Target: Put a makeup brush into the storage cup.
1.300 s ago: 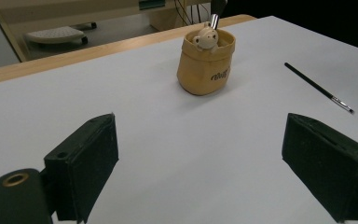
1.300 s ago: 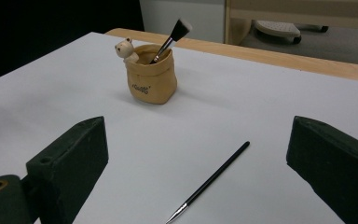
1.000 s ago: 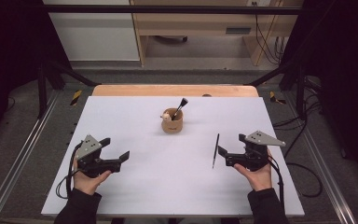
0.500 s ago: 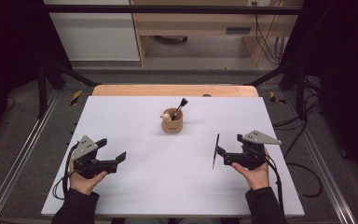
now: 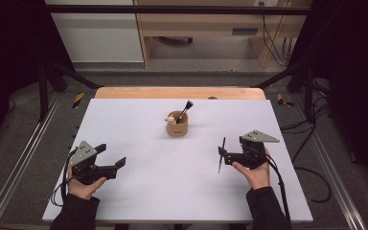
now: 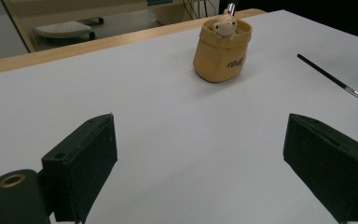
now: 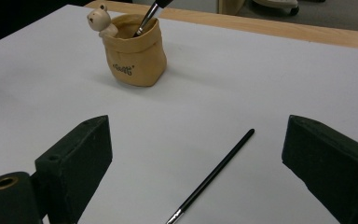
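A tan pouch-shaped cup (image 5: 177,128) with a small bear figure on its rim stands at the table's middle, and a black brush (image 5: 186,109) leans in it. A thin black brush (image 5: 221,154) lies loose on the white table, right of centre. My right gripper (image 5: 231,149) is open just beside it, and in the right gripper view the brush (image 7: 216,172) lies on the table between the wide-apart jaws (image 7: 198,135). My left gripper (image 5: 111,155) is open at the near left with nothing in it. The left gripper view has the cup (image 6: 222,51) ahead and the loose brush (image 6: 331,78) at the right.
The white table top (image 5: 139,191) ends in a wooden strip (image 5: 124,93) at its far edge. Metal rails run along both sides on the floor. A wooden bench and cables stand beyond the table.
My left gripper has drifted slightly to the left. The right gripper has hardly moved, and the cup and the loose brush lie as before.
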Action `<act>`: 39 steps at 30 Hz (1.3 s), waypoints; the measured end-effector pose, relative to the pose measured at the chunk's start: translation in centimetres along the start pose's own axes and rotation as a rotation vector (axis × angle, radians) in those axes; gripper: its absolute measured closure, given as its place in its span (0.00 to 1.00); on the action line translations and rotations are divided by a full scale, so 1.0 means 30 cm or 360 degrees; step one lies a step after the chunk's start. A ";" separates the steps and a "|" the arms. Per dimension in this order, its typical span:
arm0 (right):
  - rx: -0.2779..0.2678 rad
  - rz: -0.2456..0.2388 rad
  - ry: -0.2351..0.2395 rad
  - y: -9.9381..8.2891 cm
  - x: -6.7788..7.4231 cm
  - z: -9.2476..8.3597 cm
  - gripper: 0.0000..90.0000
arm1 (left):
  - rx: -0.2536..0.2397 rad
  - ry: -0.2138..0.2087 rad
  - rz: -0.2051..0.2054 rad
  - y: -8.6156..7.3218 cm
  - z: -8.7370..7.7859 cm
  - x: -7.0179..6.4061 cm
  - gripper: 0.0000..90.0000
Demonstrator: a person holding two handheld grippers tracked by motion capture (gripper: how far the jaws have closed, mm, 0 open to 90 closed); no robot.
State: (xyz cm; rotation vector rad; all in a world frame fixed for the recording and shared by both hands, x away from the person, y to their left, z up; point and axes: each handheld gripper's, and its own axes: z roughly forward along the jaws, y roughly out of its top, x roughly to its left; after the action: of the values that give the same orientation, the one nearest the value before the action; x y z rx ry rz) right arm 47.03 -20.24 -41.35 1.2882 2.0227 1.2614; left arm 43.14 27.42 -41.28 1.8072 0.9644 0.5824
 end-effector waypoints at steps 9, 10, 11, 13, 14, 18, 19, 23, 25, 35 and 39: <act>0.0091 0.0017 -0.0058 -0.009 -0.018 0.055 0.13 | 0.0009 -0.0007 0.0024 0.003 -0.001 -0.008 0.10; 0.0104 0.0011 -0.0063 -0.011 -0.020 0.062 0.14 | 0.0007 -0.0010 0.0026 0.004 -0.001 -0.009 0.10; 0.0120 0.0015 -0.0066 -0.012 -0.021 0.068 0.15 | 0.0007 -0.0011 0.0027 0.004 -0.001 -0.011 0.10; 0.0141 0.0026 -0.0079 -0.017 -0.022 0.081 0.16 | 0.0009 -0.0012 0.0032 0.004 -0.001 -0.013 0.10; 0.0154 0.0025 -0.0092 -0.018 -0.024 0.088 0.16 | 0.0010 -0.0015 0.0032 0.004 0.000 -0.014 0.10; 0.0188 0.0037 -0.0099 -0.026 -0.031 0.116 0.18 | 0.0018 -0.0018 0.0038 0.003 0.004 -0.014 0.10; 0.0201 0.0039 -0.0112 -0.029 -0.031 0.123 0.18 | 0.0019 -0.0017 0.0041 0.002 0.005 -0.014 0.10; 0.0232 0.0021 -0.0126 -0.040 -0.034 0.147 0.20 | 0.0021 -0.0014 0.0034 0.000 0.009 -0.011 0.10; 0.0247 0.0021 -0.0129 -0.045 -0.032 0.157 0.21 | 0.0023 -0.0010 0.0035 0.000 0.009 -0.010 0.10; 0.0338 0.0011 -0.0189 -0.068 -0.037 0.204 0.27 | 0.0025 -0.0014 0.0043 0.003 0.009 -0.012 0.10; 0.0378 0.0016 -0.0211 -0.076 -0.038 0.221 0.32 | 0.0024 -0.0013 0.0036 0.002 0.008 -0.010 0.11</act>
State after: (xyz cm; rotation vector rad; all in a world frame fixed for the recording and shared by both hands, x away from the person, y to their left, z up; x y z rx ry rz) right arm 51.34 -18.50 -46.73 1.4484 2.1202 0.9337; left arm 43.16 27.02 -41.31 1.8348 0.9462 0.5830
